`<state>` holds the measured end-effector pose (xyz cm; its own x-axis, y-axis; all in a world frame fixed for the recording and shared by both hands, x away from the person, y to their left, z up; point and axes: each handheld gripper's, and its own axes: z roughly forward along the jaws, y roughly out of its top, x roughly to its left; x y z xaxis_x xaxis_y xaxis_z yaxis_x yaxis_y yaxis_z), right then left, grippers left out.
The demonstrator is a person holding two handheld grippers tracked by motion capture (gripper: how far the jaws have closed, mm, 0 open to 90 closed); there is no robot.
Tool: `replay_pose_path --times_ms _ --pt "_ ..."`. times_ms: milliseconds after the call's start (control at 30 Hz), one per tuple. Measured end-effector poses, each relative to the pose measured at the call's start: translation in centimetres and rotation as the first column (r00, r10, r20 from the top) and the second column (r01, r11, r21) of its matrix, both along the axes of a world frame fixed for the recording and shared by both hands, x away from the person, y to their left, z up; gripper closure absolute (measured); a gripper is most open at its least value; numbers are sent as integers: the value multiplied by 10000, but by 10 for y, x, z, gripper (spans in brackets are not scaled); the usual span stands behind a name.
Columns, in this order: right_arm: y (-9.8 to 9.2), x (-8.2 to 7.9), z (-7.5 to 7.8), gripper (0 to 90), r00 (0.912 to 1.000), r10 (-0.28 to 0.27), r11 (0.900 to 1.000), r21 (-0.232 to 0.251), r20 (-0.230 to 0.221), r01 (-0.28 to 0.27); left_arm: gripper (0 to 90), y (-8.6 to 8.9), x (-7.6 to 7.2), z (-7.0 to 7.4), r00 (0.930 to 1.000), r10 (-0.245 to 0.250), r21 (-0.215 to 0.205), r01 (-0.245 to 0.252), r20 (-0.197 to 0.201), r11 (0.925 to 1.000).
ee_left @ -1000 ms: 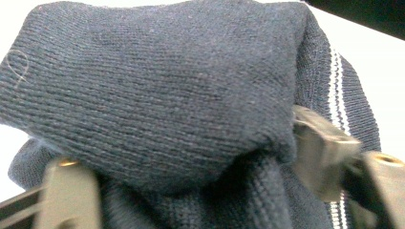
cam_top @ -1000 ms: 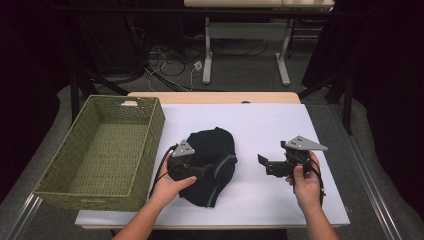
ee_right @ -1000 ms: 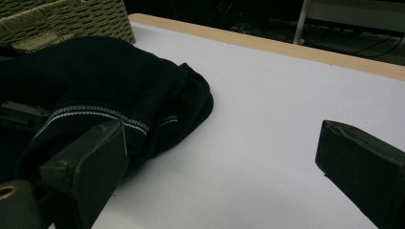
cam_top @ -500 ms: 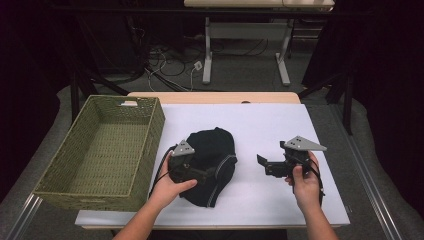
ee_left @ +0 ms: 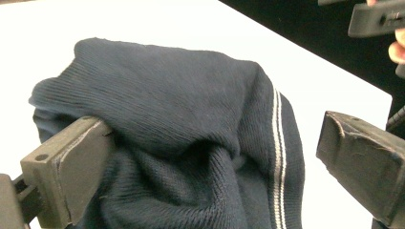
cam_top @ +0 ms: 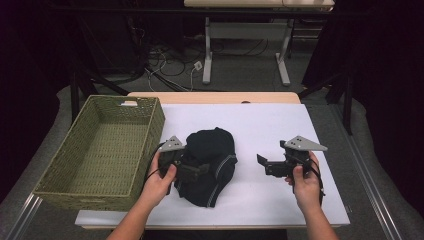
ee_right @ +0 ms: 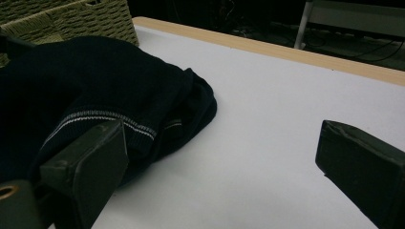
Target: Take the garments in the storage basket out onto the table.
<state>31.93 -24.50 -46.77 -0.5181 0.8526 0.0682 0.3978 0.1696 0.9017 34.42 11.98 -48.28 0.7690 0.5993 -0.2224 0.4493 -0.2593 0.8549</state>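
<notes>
A dark navy knit sweater (cam_top: 212, 150) with thin white stripes lies crumpled in the middle of the white table (cam_top: 270, 125). My left gripper (cam_top: 199, 170) hovers over its left side. Its jaws have just been opening and now stand wide, with folds of the sweater (ee_left: 181, 105) between them. One pad brushes the cloth and the other stands apart from it, so the left gripper (ee_left: 210, 143) is open. My right gripper (cam_top: 262, 164) is held to the right of the sweater, pointing at it. It is open (ee_right: 222, 152), with bare table between its jaws and the sweater (ee_right: 95, 81) beyond.
A woven green basket (cam_top: 155, 125) stands at the table's left, close beside the sweater, and its corner (ee_right: 81, 19) shows in the right gripper view. White tabletop lies between the sweater and the right hand. Cables and desk legs are on the floor behind.
My left gripper's jaws have spread apart over the sweater and the hand has lifted slightly. The right hand has stayed put.
</notes>
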Motion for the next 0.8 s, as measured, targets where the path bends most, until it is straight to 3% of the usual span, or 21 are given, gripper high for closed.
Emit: replay_pose_path --times_ms 233,467,667,800 --pt "1 0 0 32 10000 18 10000 -4 59 -18 4 25 -4 25 9964 646 -573 -614 553 9965" --pt "1 0 0 32 9999 54 10000 4 93 -54 6 53 -2 38 9873 1318 -860 -1242 892 9885" --pt "2 -1 1 32 9999 74 10000 6 148 -74 12 80 -1 44 9712 2140 -1070 -2030 1044 9733" --pt "3 -1 1 32 10000 64 10000 -47 65 -63 32 97 0 45 9535 2757 -1007 -2644 1221 9591"
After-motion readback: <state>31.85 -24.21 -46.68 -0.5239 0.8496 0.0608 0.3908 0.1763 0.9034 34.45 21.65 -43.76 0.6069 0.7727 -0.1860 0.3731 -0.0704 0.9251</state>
